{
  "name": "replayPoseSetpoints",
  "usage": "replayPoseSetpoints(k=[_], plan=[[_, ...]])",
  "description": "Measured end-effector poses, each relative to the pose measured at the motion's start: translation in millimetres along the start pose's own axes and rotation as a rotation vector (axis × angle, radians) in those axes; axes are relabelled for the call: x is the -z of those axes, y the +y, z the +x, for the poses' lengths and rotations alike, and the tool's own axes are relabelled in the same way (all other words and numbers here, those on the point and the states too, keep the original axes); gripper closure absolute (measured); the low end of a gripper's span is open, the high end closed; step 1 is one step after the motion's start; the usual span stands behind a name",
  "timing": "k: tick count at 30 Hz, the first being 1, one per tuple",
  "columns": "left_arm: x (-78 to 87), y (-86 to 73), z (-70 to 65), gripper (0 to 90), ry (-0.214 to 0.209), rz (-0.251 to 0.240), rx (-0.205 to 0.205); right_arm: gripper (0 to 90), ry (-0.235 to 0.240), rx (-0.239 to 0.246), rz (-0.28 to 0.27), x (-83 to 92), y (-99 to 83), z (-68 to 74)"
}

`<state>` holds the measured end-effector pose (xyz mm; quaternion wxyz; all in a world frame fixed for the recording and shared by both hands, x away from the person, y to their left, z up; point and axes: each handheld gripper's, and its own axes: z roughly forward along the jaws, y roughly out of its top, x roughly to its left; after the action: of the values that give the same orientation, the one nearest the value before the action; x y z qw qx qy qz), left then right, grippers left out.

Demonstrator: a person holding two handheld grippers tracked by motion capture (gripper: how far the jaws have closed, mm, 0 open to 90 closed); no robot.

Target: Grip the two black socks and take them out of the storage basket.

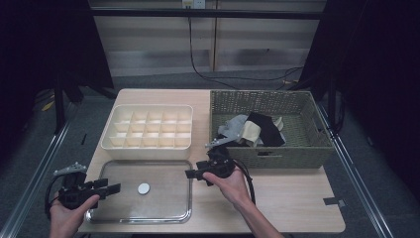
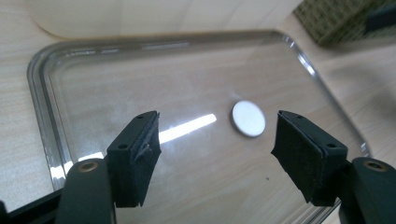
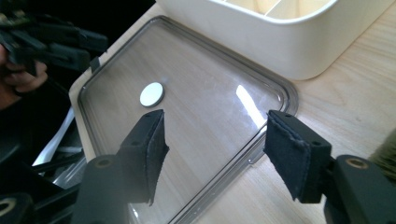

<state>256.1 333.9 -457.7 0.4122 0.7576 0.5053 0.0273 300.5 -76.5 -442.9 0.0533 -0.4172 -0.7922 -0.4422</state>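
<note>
Lid (image 1: 163,198), clear and flat, lies on the surface in front of the cream divider box (image 1: 147,127). Left gripper (image 1: 113,188) and right gripper (image 1: 191,173) hover at its ends, both open, empty. Looks stiff, slick, light; best pinched at the raised rim.

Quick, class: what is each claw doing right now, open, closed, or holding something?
Left claw: open, holding nothing, above the clear lid.
Right claw: open, holding nothing, over the lid's corner.
</note>
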Motion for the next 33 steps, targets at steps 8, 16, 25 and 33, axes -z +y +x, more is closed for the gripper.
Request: replayPoseSetpoints(k=[8,16,25,33], plan=[[-2.1,0.2,-9.7,37.1,-0.014,-0.007,-0.033,42.4,-0.011,0.000,-0.033,16.4,6.9,-4.5],[-1.7,5.8,-31.9,40.1,-0.046,-0.038,-0.075,45.8,-0.016,0.022,-0.073,39.4,15.8,-5.6],[-14.4,20.5,-48.4,39.1,-0.072,-0.038,-0.102,47.0,-0.032,0.013,-0.098,67.9,23.5,-15.4],[-24.3,33.5,-65.9,38.1,-0.102,-0.042,-0.140,48.5,-0.076,0.005,-0.136,99.7,31.3,-25.0]])
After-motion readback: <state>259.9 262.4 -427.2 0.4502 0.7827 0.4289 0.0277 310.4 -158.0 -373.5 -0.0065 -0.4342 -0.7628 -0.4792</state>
